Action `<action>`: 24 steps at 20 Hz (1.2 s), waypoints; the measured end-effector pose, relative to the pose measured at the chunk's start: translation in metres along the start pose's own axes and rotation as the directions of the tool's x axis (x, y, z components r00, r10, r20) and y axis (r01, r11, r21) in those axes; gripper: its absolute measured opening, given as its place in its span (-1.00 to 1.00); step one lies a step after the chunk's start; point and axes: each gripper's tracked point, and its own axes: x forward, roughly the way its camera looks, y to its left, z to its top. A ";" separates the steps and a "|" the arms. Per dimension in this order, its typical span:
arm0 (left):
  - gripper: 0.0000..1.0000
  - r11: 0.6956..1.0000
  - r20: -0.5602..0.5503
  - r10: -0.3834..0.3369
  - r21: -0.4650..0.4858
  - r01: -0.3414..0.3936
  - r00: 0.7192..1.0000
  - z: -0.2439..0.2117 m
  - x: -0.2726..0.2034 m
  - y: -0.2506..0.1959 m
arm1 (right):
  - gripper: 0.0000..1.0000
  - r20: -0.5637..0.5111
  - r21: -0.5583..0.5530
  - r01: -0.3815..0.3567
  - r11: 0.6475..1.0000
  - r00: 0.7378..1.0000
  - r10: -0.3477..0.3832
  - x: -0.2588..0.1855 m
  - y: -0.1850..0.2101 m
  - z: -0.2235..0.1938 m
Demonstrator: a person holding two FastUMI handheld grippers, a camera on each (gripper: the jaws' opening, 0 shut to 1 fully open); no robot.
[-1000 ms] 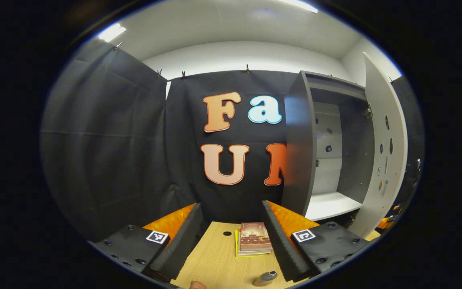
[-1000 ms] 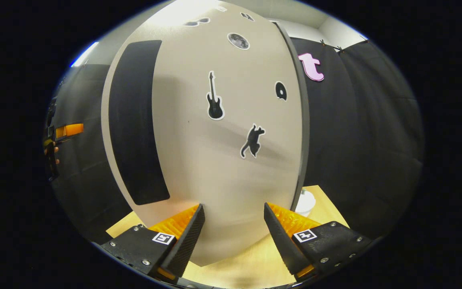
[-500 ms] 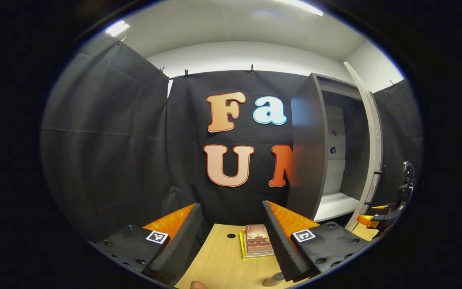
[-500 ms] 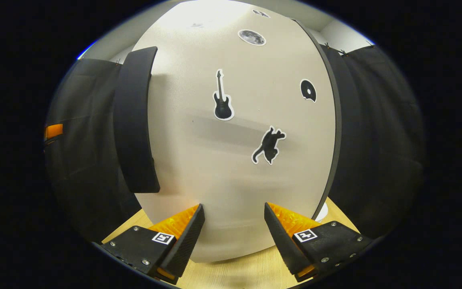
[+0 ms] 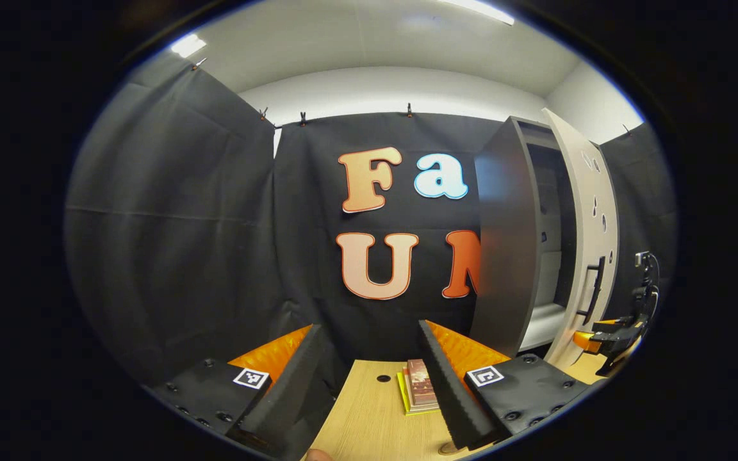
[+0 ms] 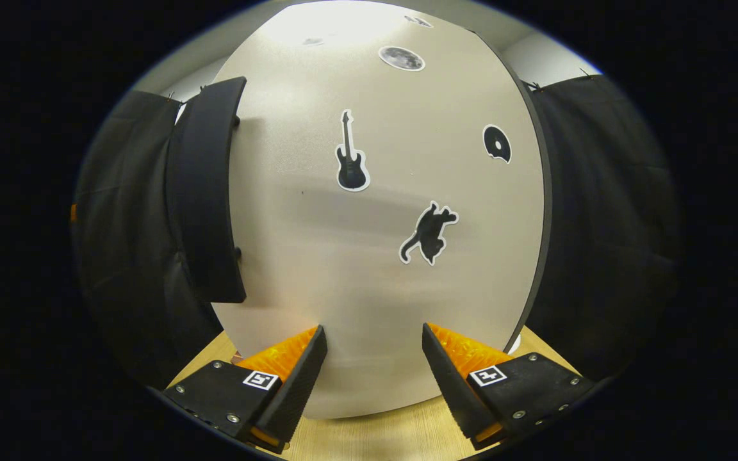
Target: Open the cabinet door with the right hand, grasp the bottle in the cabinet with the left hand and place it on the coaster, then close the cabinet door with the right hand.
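In the left gripper view, the left tongs (image 5: 369, 365) hang spread wide with nothing between the fingers, above the near end of the wooden table (image 5: 369, 419). A small stack of books (image 5: 419, 392) lies on it, just beside the right finger. At far right stands the cabinet (image 5: 503, 243), its door (image 5: 590, 230) swung most of the way shut, a narrow gap left. The right tongs (image 5: 606, 336) sit low beside the door. A rounded edge at the bottom may be the coaster, but it is too cut off to tell.

In the right gripper view, the right tongs (image 6: 372, 362) are wide apart, empty, fingertips close to the door's pale face, right of the dark handle (image 6: 205, 192). Best to push flat and steadily until the door seats. Black cloth lines the booth.
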 end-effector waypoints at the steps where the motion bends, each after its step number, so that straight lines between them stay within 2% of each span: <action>1: 0.93 1.000 -0.001 0.002 0.003 -0.002 1.000 -0.001 -0.002 0.004 | 0.86 0.001 0.000 0.005 1.000 1.000 -0.005 0.001 0.001 0.000; 12: 0.93 0.999 -0.006 0.037 0.004 -0.037 0.999 -0.010 -0.001 0.035 | 0.86 -0.003 -0.012 0.046 0.999 0.999 -0.046 0.007 0.005 0.001; 24: 0.93 0.998 -0.009 0.063 0.014 -0.063 0.998 -0.016 0.006 0.049 | 0.85 -0.003 -0.019 0.058 0.998 0.998 -0.058 0.014 0.006 -0.001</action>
